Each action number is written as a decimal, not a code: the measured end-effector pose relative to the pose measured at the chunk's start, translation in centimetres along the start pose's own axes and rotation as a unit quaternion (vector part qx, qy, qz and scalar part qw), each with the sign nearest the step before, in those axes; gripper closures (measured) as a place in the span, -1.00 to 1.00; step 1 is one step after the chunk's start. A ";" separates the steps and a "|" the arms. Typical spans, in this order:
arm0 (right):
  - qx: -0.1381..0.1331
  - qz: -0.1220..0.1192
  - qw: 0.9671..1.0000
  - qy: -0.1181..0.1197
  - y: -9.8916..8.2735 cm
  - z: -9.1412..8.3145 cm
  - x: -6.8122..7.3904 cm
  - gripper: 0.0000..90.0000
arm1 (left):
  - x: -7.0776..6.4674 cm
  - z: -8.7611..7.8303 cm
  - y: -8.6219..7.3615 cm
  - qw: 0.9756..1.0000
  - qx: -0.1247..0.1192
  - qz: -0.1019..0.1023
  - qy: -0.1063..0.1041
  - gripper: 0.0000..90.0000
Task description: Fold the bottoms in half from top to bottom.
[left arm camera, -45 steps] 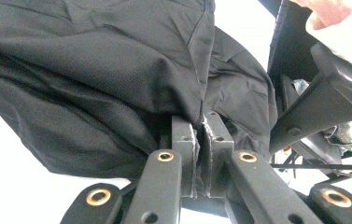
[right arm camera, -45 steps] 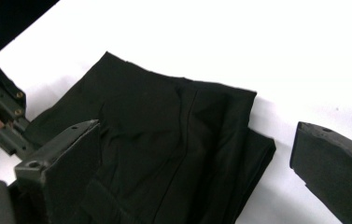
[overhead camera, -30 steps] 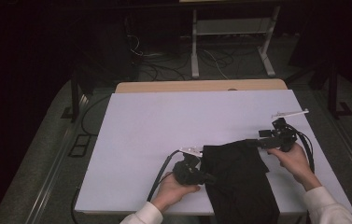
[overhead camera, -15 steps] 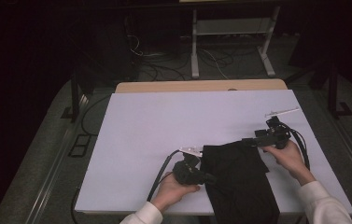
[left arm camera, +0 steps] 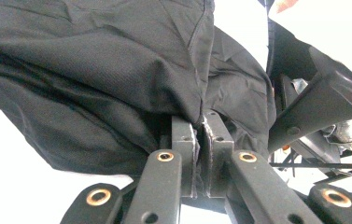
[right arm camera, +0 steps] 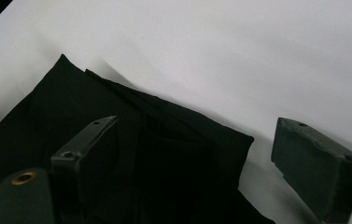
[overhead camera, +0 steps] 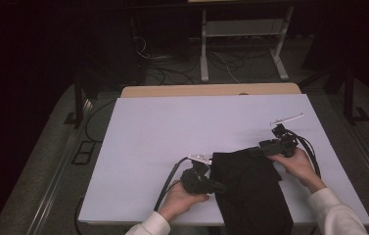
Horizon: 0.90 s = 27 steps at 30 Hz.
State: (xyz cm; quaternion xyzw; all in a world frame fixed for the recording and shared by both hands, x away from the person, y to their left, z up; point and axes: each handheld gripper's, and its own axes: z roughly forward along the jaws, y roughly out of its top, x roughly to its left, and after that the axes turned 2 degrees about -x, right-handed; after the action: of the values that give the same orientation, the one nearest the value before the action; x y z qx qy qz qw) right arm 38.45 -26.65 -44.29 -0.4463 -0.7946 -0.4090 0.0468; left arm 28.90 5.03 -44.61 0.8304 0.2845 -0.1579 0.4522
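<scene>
On the white table [overhead camera: 172, 132], seen from the high view, a black cloth [overhead camera: 250, 191] is lying near the front edge, right of centre, with its lower end hanging over that edge. The left gripper [overhead camera: 217, 186] is resting at the cloth's left edge, held by the person's left hand [overhead camera: 182, 198]. The right gripper [overhead camera: 258, 151] is sitting at the cloth's upper right corner, held by the right hand [overhead camera: 297, 164]; a white sleeve [overhead camera: 336, 215] is covering that forearm.

Left gripper view: the left gripper [left arm camera: 203, 135] is pinching a fold of the black cloth [left arm camera: 117, 70], its jaws pressed together on the fabric. The right gripper's body [left arm camera: 323, 102] is showing beyond the cloth.

Right gripper view: the right gripper [right arm camera: 201, 149] is standing with its jaws wide apart and has just been closing. A folded corner of the black cloth [right arm camera: 164, 158] is lying between the jaws, and the pads are not pressing on it. The white table [right arm camera: 211, 46] is stretching beyond.
</scene>
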 end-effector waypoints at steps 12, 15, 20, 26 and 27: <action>0.013 -0.017 1.000 0.008 -0.1 0.3 0.7 0.32 | 0.1 0.2 -0.1 1.000 0.003 -0.001 0.001 0.87; 0.011 -0.011 1.000 0.018 -0.2 0.0 0.8 0.55 | 0.1 0.2 -0.1 1.000 0.002 -0.002 0.001 0.87; 0.010 -0.010 1.000 0.023 -0.5 -0.3 1.3 0.81 | 0.1 0.3 -0.1 1.000 0.004 -0.003 0.000 0.87; -0.006 0.008 1.000 0.024 -0.9 -0.9 1.7 0.83 | 0.0 0.2 -0.2 1.000 0.007 0.000 0.002 0.87; -0.011 0.010 1.000 0.025 -1.1 -1.1 1.8 0.83 | 0.0 0.2 -0.2 1.000 0.007 0.000 0.002 0.87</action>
State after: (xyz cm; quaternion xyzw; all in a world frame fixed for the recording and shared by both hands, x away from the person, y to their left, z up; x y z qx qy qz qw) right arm 36.24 -26.45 -43.42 -0.4441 -0.7843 -0.4281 0.0660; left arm 28.82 4.98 -44.84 0.8338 0.2842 -0.1579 0.4462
